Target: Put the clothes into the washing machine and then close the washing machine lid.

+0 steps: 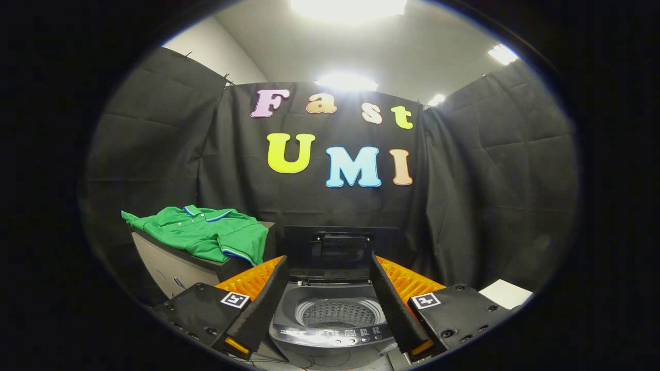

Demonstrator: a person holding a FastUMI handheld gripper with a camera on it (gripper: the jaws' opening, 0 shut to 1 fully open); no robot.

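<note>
Black cloth walls all round the booth, ceiling lights on overhead, and a small washing machine (332,322) sits right in the middle. Its lid (341,248) is flipped up at the back, so the drum (339,313) is wide open, and as far as I can see there's nothing in it.

The gripper (330,268) hangs just above the machine with its fingers spread wide and nothing between them except a view of the drum. So no grab made so far.

The green shirt (206,232) is lying loosely folded on a grey box (175,265), off to the left of the machine and beyond the left finger (263,304), well apart from it.

My read: this is the very first step. Next move would be swinging left and up to the shirt and pinching a good bunch of fabric, not just an edge, or it'll trail over the machine's rim.
</note>
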